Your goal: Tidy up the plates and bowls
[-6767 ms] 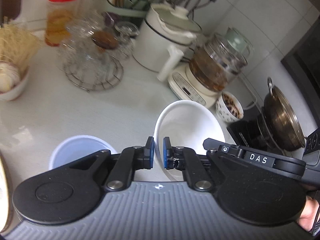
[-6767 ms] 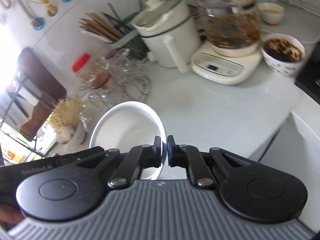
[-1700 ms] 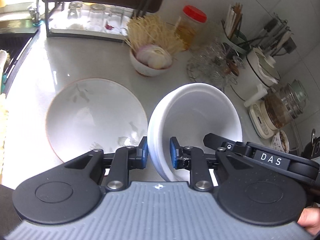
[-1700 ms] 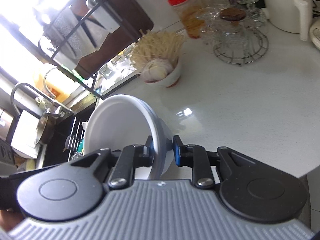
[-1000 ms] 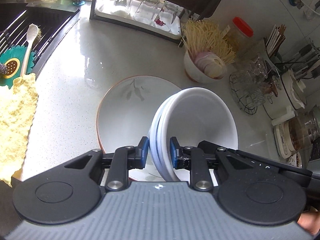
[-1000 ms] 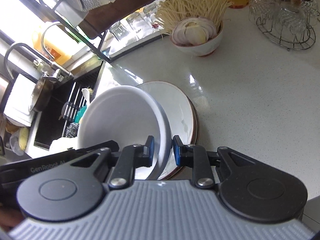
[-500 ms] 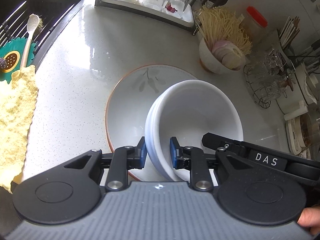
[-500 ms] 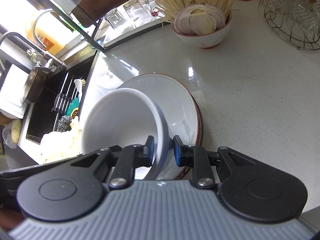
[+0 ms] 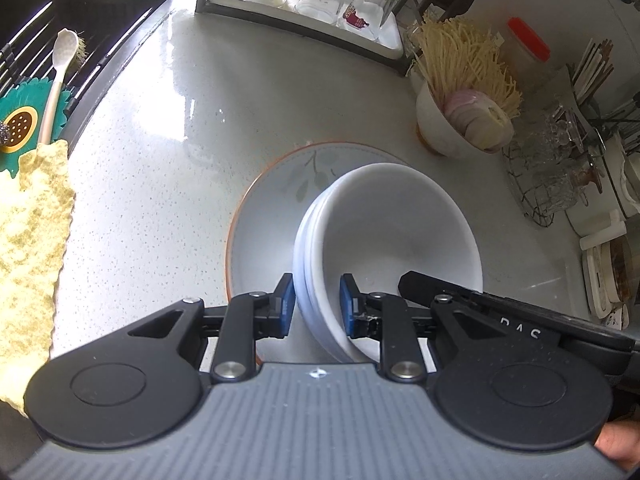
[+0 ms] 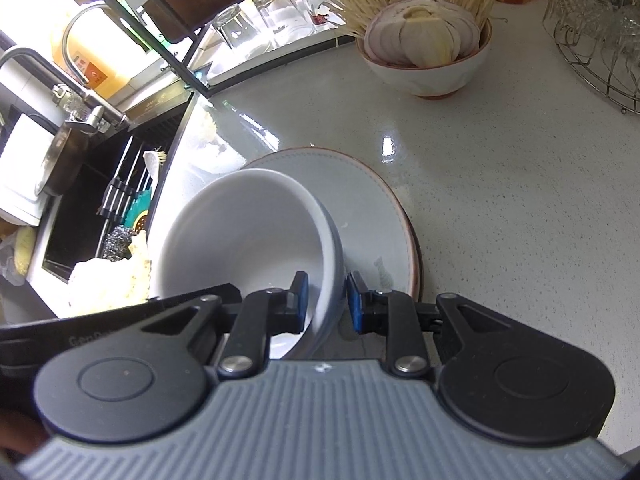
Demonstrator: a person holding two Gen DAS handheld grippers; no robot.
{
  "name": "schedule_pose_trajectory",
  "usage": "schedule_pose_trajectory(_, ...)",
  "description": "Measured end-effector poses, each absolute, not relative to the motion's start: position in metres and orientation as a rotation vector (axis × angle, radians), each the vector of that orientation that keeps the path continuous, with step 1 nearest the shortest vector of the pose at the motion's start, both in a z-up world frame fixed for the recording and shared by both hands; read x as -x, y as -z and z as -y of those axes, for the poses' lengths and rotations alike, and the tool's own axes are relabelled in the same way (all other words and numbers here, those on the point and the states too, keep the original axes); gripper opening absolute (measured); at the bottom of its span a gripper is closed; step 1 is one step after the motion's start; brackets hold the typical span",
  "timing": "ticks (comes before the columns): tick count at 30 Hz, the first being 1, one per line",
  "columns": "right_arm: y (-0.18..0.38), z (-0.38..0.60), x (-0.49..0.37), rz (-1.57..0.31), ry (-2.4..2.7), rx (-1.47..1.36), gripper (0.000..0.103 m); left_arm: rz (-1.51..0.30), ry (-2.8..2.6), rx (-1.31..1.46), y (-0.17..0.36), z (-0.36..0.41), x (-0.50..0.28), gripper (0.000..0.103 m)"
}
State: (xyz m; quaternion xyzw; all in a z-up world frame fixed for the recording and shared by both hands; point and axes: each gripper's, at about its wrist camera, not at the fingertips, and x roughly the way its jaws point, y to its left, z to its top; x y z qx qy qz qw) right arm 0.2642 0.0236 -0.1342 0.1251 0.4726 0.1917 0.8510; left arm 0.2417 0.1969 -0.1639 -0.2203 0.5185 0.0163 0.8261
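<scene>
Counter (image 9: 168,168): speckled white top that carries the crockery.
Plate (image 9: 272,208): wide, brown-rimmed, flat on the counter beside the sink (image 9: 48,32).
Bowls (image 9: 392,232): nested white stack, tilted over the plate; contact with it cannot be told.
Left gripper (image 9: 316,306): pads bracket the stack's near-left rim, a narrow gap visible; not clamped.
Right gripper (image 10: 327,300): pads bracket the opposite rim, likewise slightly parted.
Handling: probably glazed ceramic, hence stiff, heavy, slippery, chippable; grip both rims, squarely across the wall.
</scene>
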Motion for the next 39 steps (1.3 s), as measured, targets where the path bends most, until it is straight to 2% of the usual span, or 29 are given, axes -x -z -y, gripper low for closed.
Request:
schedule_pose_trajectory(7,0.134,-0.024,-0.266,-0.995,-0.399,-0.265,0.026,-1.084,-0.011,0.42,0.164,-0.193,-0.246,0.027)
schedule_pose_trajectory(8,0.133,-0.024,-0.265,-0.996,-0.398,-0.263,0.027,-1.079,-0.013,0.412,0.163,-0.193,-0.246,0.031)
schedule_pose_trajectory(10,0.132,-0.025,-0.265,-0.997,-0.403,-0.261,0.031,-1.07,-0.021,0.408,0.159,-0.193,-0.244,0.046)
schedule_pose_trajectory(12,0.128,-0.025,-0.263,-0.984,-0.409,-0.258,0.048,-1.056,-0.026,0.398,0.154,-0.194,-0.242,0.047)
schedule_pose_trajectory(22,0.099,-0.019,-0.243,-0.906,-0.418,-0.248,0.049,-0.96,-0.049,0.339,0.106,-0.198,-0.217,0.05)
schedule_pose_trajectory(39,0.033,0.009,-0.178,-0.707,-0.445,-0.253,0.048,-0.815,-0.086,0.296,0.026,-0.186,-0.13,0.05)
